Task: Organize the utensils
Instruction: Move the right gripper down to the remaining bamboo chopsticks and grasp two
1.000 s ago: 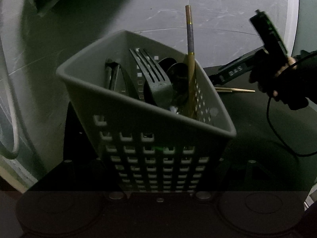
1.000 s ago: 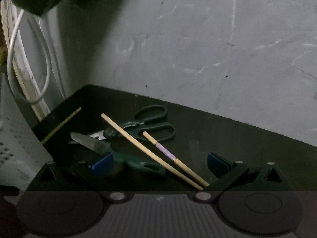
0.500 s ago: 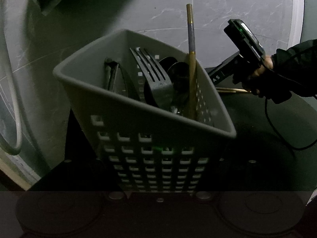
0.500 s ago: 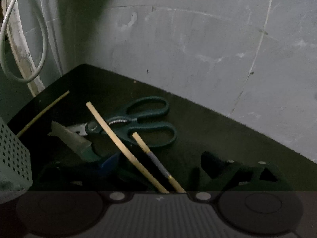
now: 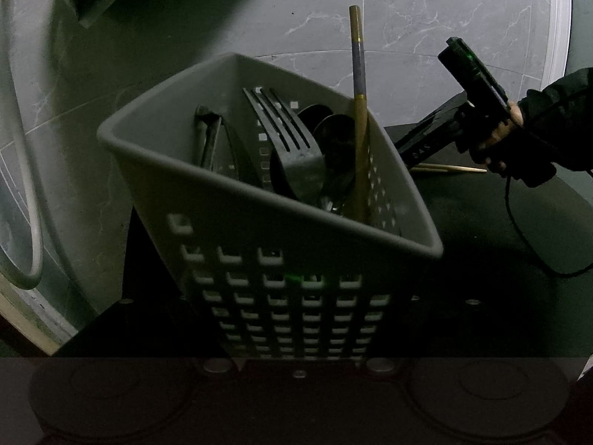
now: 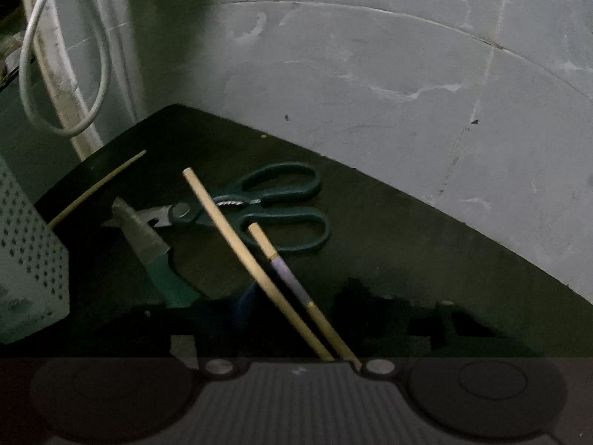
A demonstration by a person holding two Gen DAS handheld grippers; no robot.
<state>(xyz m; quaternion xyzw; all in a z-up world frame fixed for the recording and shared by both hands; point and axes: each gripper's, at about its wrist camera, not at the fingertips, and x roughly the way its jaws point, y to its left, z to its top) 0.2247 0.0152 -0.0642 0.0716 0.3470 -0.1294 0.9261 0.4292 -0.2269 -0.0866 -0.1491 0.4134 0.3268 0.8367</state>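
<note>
In the left wrist view, the grey basket fills the middle. It is the landmark here. Inside it stand a dark fork, some spoons and one tall chopstick with a purple band. The left gripper's own jaws are hidden low behind the basket's front wall. They are clenched tight, and they seem to hold that wall, but the pads cannot be seen. To the right of the basket, a hand holds the right gripper, tipped down to the dark tabletop.

In the right wrist view, the basket sits at the left edge. To its right on the tabletop lie a thin stick, a knife, green scissors, a plain chopstick and a banded chopstick. The two chopsticks run side by side, down between the jaws. The jaws have just been closing around them, but it is too dark to tell if the pads press on the sticks yet.

To do this step well, I think the jaws should close on both chopsticks together, near their low ends, and squeeze slowly so neither rolls away. The knife lies just left of them, so keep clear of it
</note>
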